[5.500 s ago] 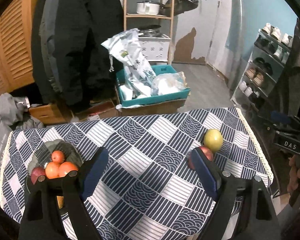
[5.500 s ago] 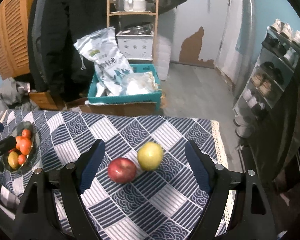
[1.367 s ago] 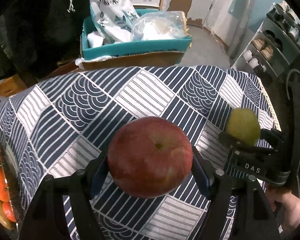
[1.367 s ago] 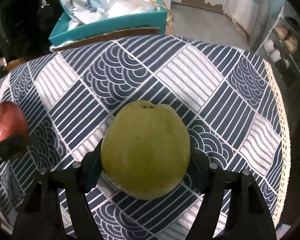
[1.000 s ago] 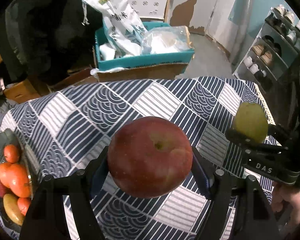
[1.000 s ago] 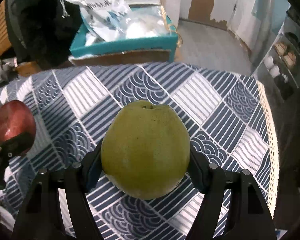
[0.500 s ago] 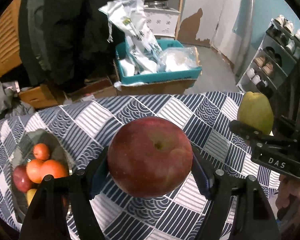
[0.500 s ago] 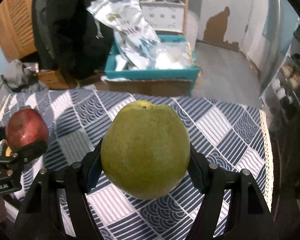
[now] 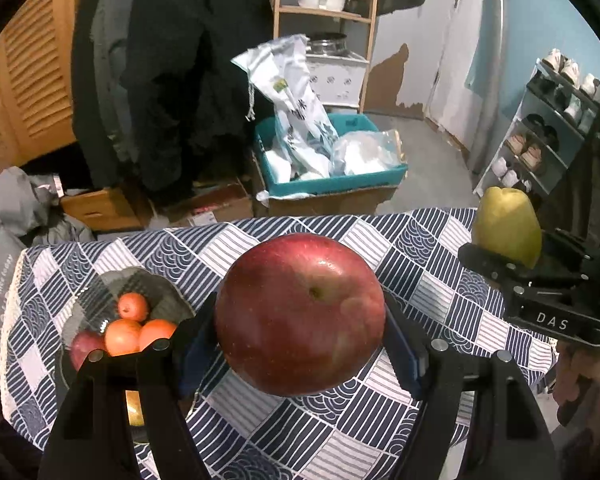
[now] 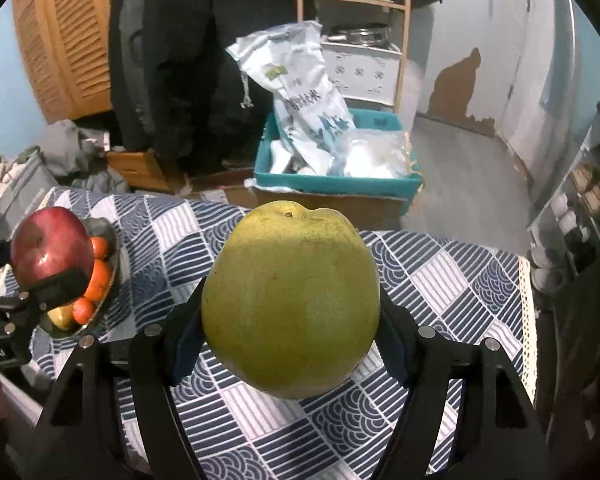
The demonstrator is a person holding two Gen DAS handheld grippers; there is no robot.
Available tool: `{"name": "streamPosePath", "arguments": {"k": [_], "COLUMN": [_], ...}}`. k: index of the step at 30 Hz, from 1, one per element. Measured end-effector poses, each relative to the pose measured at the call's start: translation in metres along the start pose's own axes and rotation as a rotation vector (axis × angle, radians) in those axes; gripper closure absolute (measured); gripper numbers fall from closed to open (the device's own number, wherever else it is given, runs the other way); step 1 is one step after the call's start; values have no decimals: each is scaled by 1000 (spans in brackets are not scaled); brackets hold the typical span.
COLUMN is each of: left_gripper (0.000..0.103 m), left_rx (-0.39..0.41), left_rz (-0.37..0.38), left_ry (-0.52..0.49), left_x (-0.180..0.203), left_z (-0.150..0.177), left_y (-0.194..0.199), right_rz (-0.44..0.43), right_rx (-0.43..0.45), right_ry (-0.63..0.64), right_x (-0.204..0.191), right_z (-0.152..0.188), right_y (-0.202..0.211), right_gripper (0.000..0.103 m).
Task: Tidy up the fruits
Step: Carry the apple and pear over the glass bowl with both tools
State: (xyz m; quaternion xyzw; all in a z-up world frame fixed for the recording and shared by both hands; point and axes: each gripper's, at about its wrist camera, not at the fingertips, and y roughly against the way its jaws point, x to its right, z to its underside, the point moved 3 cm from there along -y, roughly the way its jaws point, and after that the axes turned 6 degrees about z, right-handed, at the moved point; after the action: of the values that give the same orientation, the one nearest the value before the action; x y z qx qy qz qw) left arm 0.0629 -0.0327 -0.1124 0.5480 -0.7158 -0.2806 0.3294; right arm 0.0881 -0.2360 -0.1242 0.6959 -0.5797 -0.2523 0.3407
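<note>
My left gripper (image 9: pixel 300 344) is shut on a red apple (image 9: pixel 300 314) and holds it well above the table. My right gripper (image 10: pixel 290 334) is shut on a green pear (image 10: pixel 290 298), also held high. The pear shows in the left wrist view (image 9: pixel 506 228) at the right; the apple shows in the right wrist view (image 10: pixel 52 246) at the left. A dark glass fruit bowl (image 9: pixel 162 284) sits at the table's left end with several oranges (image 9: pixel 124 334) and a small red fruit (image 9: pixel 84 352). The bowl also shows in the right wrist view (image 10: pixel 114 240).
The table wears a blue and white patterned cloth (image 9: pixel 432 280). Behind it on the floor stand a teal crate (image 9: pixel 340 182) with bags, cardboard boxes (image 9: pixel 100 208), hanging coats and a shelf. A shoe rack (image 9: pixel 540 136) stands at the right.
Both grippers have risen and drawn back from the table with their fruit. More of the bowl and the room has come into view.
</note>
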Motion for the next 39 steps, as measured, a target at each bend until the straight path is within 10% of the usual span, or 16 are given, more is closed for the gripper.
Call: {"name": "streamPosePath", "arguments": {"k": [39], "left_gripper": [26], "left_rx": [17], "left_rz": [-163], "left_ry": [250], "left_x": [-155], "left_z": [54], "left_y": [23], "right_rz": [-220], "right_rx": [8], "right_ry": [174], "right_x": [-180], "right_z": [-49], "right_y": [-33], "right_gripper": [30]}}
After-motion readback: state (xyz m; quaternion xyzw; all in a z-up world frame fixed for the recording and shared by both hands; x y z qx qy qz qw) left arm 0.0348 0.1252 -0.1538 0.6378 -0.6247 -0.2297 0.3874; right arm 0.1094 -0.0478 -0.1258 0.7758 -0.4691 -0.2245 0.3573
